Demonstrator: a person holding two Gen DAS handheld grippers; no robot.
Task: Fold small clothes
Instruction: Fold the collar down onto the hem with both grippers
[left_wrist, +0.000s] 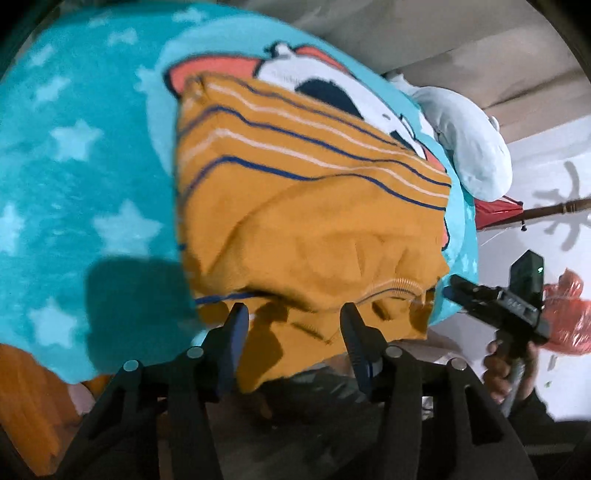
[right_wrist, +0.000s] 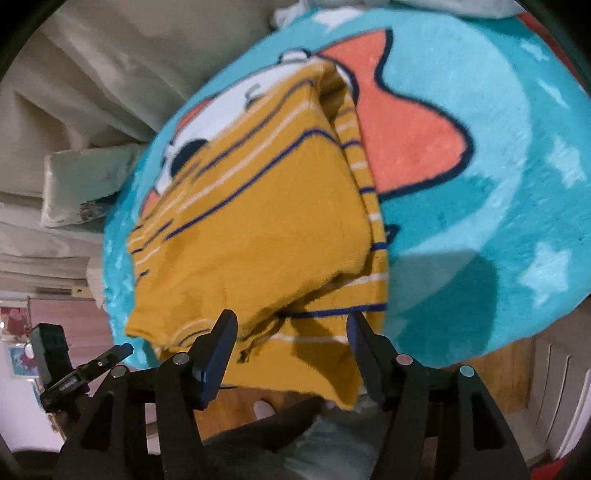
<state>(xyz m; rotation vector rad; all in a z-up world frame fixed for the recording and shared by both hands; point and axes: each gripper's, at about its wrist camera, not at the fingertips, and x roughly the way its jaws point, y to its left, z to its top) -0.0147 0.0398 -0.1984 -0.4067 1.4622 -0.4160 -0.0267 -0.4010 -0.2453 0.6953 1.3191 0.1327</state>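
The left tool (left_wrist: 291, 314) stands wide, its two dark blue-faced fingers (left_wrist: 236, 325) spread apart over the near hem of the mustard garment (left_wrist: 310, 229), gripping nothing. The right tool (right_wrist: 291, 325) is likewise wide, its fingers straddling the opposite near edge of the same cloth without closing on it. From the left wrist view, the right tool shows as a black, boxy shape at the garment's corner, held in the person's hand (left_wrist: 506, 369).

The garment is a soft knit in mustard yellow, crossed by thin navy and white stripes, with a ribbed band near its front edge. It lies folded and rumpled, layers stacked, its lower edge hanging off the front of the blanket (left_wrist: 74, 147).

The blanket is fluffy teal fleece dotted with pale stars, printed with a cartoon figure in white, black and coral (right_wrist: 410, 140). Beyond it lies a pale blue crumpled cloth (left_wrist: 469, 136), and a thin red plastic bag (left_wrist: 565, 314) sits to the side.
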